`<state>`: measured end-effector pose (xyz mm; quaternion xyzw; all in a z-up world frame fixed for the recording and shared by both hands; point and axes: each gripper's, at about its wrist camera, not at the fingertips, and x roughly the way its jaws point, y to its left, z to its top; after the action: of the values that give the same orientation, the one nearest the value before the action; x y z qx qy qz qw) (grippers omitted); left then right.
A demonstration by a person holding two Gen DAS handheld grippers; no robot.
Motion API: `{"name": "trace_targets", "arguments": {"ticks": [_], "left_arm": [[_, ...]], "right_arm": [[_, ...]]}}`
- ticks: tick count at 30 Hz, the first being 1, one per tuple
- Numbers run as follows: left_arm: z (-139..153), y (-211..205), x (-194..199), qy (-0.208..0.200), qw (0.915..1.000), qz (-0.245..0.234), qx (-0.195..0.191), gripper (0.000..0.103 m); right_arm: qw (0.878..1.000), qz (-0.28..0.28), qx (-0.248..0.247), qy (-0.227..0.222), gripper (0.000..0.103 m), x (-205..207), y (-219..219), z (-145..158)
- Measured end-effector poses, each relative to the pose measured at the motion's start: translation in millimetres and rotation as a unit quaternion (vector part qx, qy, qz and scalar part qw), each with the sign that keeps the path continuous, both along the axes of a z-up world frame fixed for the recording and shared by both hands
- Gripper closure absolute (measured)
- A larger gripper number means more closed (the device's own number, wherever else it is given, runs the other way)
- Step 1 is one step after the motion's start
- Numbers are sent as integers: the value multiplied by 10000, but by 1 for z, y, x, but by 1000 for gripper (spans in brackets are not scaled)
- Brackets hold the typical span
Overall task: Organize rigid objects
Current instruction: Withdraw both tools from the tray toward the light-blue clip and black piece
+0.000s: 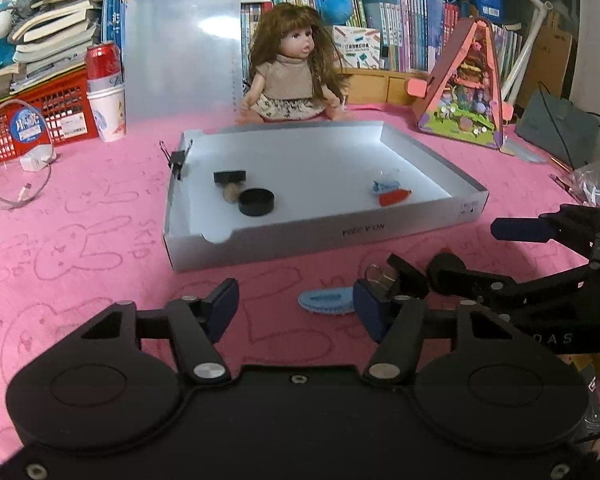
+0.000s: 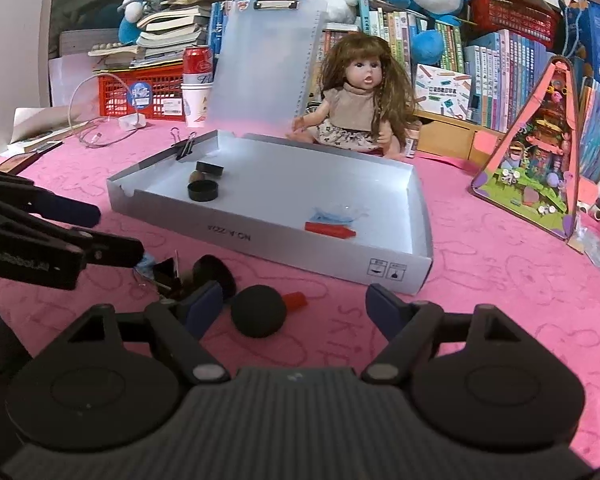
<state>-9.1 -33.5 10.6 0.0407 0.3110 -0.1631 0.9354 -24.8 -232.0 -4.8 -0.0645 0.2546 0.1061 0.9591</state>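
A shallow white cardboard tray (image 1: 300, 236) (image 2: 308, 260) lies on the pink cloth. It holds a black round lid (image 1: 256, 201) (image 2: 203, 191), a black stamp with a wooden knob (image 1: 229, 179) (image 2: 208, 169), a red piece (image 1: 394, 197) (image 2: 330, 229) and a blue piece (image 1: 384, 185). A binder clip (image 1: 177, 159) (image 2: 186, 146) grips its wall. My left gripper (image 1: 296, 310) is open, with a blue comb-like clip (image 1: 327, 300) between its fingers on the cloth. My right gripper (image 2: 296, 308) is open over a black ball-shaped object (image 2: 259, 311) with a red end (image 2: 296, 301). Small dark items (image 2: 172, 276) lie left of it.
A doll (image 1: 286, 68) (image 2: 358, 96) sits behind the tray. A translucent clipboard (image 1: 180, 48), a red can on paper cups (image 1: 104, 92), a red basket (image 1: 32, 120), a cable loop (image 1: 16, 160) and a pink toy house (image 1: 466, 84) (image 2: 536, 160) stand around. Books fill the back.
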Motion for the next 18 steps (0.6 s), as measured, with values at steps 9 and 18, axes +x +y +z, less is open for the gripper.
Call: {"name": "trace_targets", "arguments": {"ticks": [9, 18], "left_arm": [[-3, -7, 4, 94, 9999, -78, -95, 57], [-7, -14, 8, 159, 9996, -127, -180, 65]], "right_arm": [[9998, -25, 113, 134, 30, 0, 1, -5], [9997, 40, 191, 172, 49, 1, 4, -8]]}}
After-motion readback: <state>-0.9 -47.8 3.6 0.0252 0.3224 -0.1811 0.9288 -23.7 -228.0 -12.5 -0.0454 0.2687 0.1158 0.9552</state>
